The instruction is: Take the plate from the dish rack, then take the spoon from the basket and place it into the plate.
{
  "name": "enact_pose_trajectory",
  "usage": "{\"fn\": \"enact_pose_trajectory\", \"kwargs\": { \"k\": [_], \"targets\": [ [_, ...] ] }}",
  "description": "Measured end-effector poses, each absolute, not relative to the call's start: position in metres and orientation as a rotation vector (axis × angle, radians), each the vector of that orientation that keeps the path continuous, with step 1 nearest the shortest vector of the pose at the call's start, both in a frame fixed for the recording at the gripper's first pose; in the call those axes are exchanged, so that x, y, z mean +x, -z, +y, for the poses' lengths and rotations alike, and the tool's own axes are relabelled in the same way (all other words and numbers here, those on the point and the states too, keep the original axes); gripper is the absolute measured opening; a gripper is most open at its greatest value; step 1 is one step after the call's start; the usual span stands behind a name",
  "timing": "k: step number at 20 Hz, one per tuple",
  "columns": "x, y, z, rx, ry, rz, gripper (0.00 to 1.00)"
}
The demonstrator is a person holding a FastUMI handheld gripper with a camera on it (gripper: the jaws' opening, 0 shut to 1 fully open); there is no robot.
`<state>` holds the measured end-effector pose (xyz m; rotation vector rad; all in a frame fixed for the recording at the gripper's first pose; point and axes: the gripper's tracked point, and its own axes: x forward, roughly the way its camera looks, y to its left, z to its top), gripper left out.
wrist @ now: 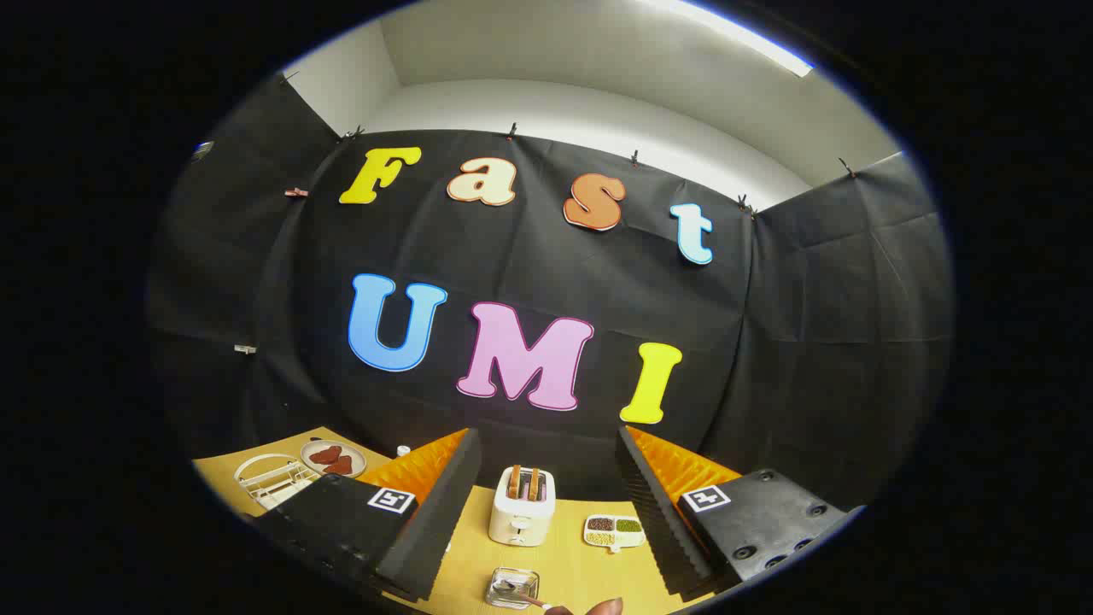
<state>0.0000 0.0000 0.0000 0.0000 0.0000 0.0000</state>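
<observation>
The gripper (546,512) has its two fingers wide apart and holds nothing. The plate (333,459) lies far off to the left, with brown food on it, just right of the white wire dish rack (271,480). The spoon (523,593) lies close by between the fingers in a small clear basket (512,588), its handle pointing right, near a fingertip (604,607)

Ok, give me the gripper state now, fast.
Gripper: open, fingers spread wide with nothing between them; the toaster stands on the table beyond them.
</observation>
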Motion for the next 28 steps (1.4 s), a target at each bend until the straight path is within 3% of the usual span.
{"fn": "enact_pose_trajectory", "kwargs": {
  "k": [22, 28],
  "targets": [
    [-0.008, -0.003, 0.048, 0.022, -0.044, 0.056, 0.97],
    [0.008, 0.034, 0.118, 0.104, -0.193, 0.252, 0.98]
  ]
}}
